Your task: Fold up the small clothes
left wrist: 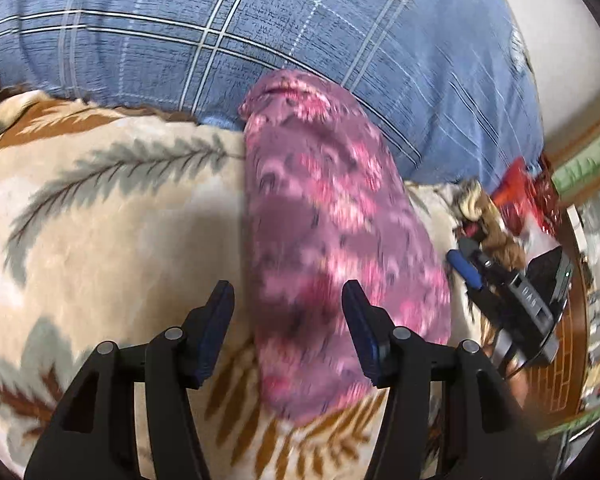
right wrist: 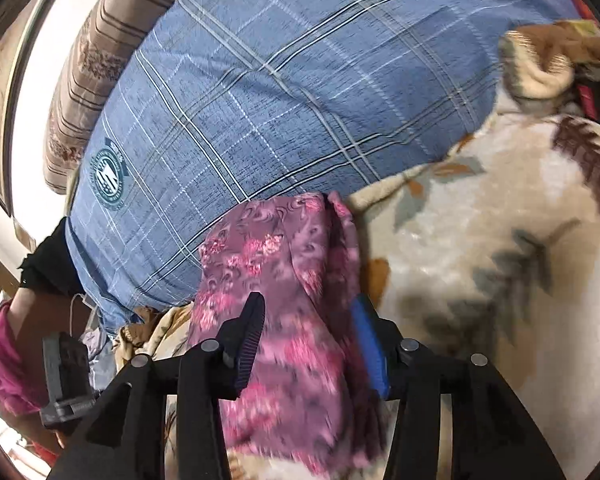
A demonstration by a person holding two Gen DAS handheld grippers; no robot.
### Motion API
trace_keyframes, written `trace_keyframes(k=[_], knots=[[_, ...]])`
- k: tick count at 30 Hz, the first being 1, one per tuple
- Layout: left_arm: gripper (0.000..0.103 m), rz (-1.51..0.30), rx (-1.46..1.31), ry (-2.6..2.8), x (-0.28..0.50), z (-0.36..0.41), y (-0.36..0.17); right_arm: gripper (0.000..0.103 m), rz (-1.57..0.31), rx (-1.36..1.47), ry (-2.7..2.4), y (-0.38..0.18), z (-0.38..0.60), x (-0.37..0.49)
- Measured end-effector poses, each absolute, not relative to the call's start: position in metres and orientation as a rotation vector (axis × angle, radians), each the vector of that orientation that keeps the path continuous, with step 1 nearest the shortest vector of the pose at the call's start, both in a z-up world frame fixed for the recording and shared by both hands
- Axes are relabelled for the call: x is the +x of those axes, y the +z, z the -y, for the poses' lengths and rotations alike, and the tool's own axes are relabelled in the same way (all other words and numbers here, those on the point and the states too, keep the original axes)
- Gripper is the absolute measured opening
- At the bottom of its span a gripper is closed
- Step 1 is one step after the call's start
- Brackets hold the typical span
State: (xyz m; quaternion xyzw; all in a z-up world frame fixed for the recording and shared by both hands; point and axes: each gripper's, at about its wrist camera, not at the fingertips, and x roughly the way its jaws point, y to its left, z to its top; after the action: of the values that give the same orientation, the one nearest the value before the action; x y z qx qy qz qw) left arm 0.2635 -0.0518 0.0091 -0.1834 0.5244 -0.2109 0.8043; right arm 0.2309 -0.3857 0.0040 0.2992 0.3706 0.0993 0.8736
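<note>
Garment (pink floral, folded long) lies on the blanket, far end against the blue pillow. Left gripper stands wide open, empty, above its near end. Right gripper straddles the cloth, jaws apart; grip cannot be told.

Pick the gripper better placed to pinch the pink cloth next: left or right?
Probably right. The right gripper is open with the pink floral cloth between its fingers. The left gripper, also open, straddles only the cloth's left part.
</note>
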Motion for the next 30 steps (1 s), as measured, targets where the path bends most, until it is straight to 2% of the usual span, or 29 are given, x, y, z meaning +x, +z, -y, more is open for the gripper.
trace_keyframes(k=[4, 5, 6, 8, 9, 12, 13, 14, 16, 18, 20, 22, 26, 30], knots=[[0.055, -1.178, -0.409, -0.438, 0.289, 0.07, -0.003, 0.048, -0.916, 0.622, 0.213, -0.019, 0.365, 0.283], [0.055, -1.18, -0.397, -0.424, 0.29, 0.071, -0.005, 0.041, -0.955, 0.619, 0.214, -0.025, 0.361, 0.29], [0.055, -1.174, -0.385, -0.414, 0.291, 0.072, -0.007, 0.012, -0.954, 0.595, 0.237, -0.024, 0.355, 0.295], [0.055, -1.169, -0.379, -0.408, 0.292, 0.071, -0.013, 0.011, -0.851, 0.488, 0.26, -0.007, 0.345, 0.291], [0.059, -1.184, -0.397, -0.407, 0.296, 0.068, -0.022, 0.01, -0.801, 0.487, 0.256, -0.001, 0.347, 0.286], [0.061, -1.221, -0.43, -0.42, 0.301, 0.066, -0.04, 0.008, -0.852, 0.572, 0.181, -0.029, 0.362, 0.285], [0.061, -1.213, -0.418, -0.425, 0.299, 0.066, -0.038, 0.009, -0.919, 0.567, 0.177, -0.045, 0.362, 0.287], [0.061, -1.21, -0.398, -0.424, 0.296, 0.067, -0.035, 0.009, -0.897, 0.583, 0.181, -0.044, 0.366, 0.281], [0.061, -1.191, -0.379, -0.443, 0.286, 0.061, -0.027, 0.02, -0.862, 0.625, 0.166, -0.028, 0.372, 0.266], [0.059, -1.168, -0.375, -0.483, 0.266, 0.049, -0.019, 0.021, -0.814, 0.682, 0.23, -0.014, 0.379, 0.24], [0.059, -1.143, -0.381, -0.506, 0.248, 0.041, -0.014, 0.029, -0.792, 0.694, 0.272, -0.004, 0.382, 0.209], [0.059, -1.114, -0.404, -0.534, 0.229, 0.034, -0.009, 0.043, -0.782, 0.716, 0.291, -0.003, 0.383, 0.178], [0.059, -1.114, -0.408, -0.563, 0.209, 0.04, -0.009, 0.047, -0.807, 0.818, 0.291, -0.018, 0.386, 0.142], [0.059, -1.168, -0.287, -0.506, 0.21, 0.064, -0.02, 0.046, -0.8, 0.727, 0.135, -0.023, 0.379, 0.146]])
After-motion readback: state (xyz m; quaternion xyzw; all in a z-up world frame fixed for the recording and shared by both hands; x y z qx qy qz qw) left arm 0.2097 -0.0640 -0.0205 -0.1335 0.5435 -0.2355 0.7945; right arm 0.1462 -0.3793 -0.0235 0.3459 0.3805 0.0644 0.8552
